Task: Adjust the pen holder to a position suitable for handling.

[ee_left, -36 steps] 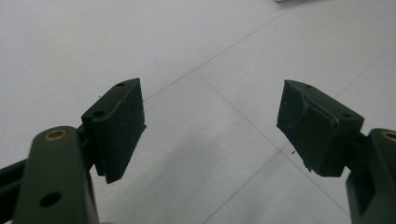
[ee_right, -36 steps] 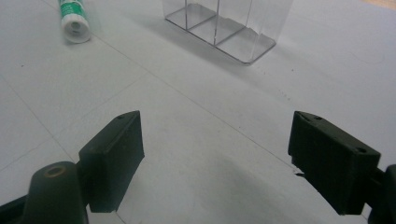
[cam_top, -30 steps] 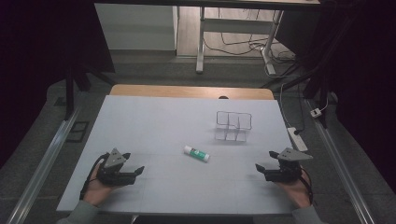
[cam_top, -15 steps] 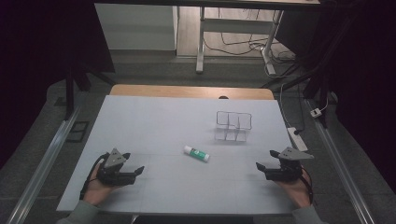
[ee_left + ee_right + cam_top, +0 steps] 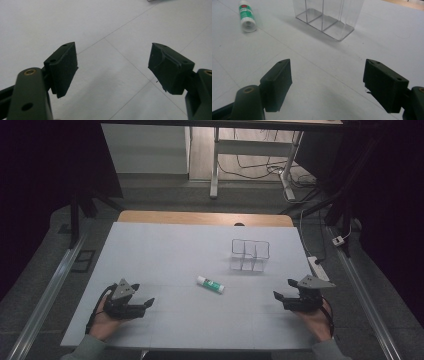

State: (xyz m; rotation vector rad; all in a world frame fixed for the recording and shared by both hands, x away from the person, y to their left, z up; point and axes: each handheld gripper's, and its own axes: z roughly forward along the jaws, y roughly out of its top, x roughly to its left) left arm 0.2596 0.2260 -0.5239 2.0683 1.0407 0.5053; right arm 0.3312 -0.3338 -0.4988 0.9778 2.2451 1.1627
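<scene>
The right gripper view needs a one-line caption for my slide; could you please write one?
Open right gripper over the white table, facing a lying glue stick and an empty clear divided organizer.

Lab or test room set up for recording, not a home. White work table (image 5: 150, 245) fills the frame centre, a strip of wooden tabletop (image 5: 205, 218) at its far edge. Grey floor all round, surroundings dark. Top centre: white metal desk legs (image 5: 216, 165) with loose cables (image 5: 260, 170) on the floor. Right of the table: a white power strip (image 5: 318, 267) and a plug block (image 5: 340, 240). Left edge: a metal rail (image 5: 50, 290) running along the floor.
</scene>
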